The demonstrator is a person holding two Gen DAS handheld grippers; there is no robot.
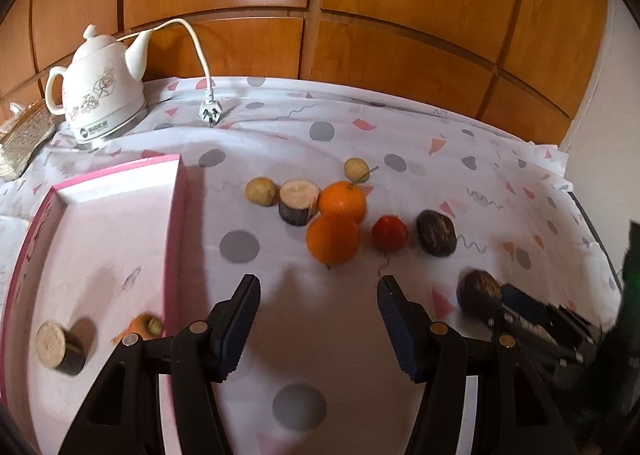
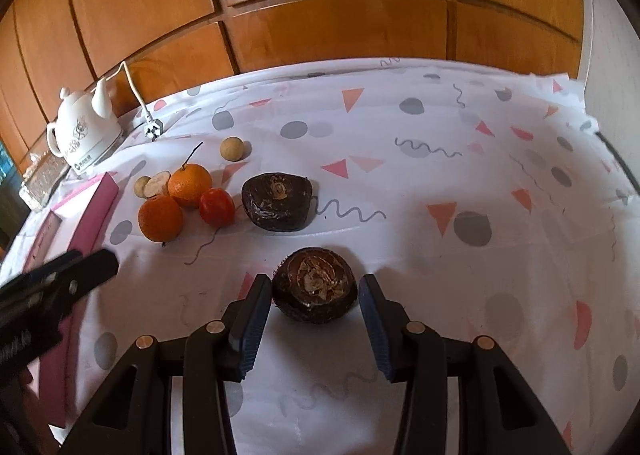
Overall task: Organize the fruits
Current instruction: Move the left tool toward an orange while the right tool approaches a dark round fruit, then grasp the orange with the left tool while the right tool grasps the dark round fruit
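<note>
Right gripper [image 2: 315,301] fingers wide, straddling dark water chestnut [image 2: 315,287] lower centre on worktop, not yet gripping. Looks hard, light, rounded; pinch its sides. Left gripper [image 1: 318,319] open, empty.

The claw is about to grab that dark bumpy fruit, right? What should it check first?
1. Right gripper open: ok, fingers spread apart.
2. Dark bumpy fruit between the fingers: ok, it sits in the gap.
3. Fingers touching the fruit: cannot tell; the left one looks very close.
4. Other dark fruit out of the way: ok, it lies farther back, apart.
5. Pink tray has room: ok, only a log-like piece and a small orange item show inside.
6. Left gripper free: ok, open and holding nothing.
</note>
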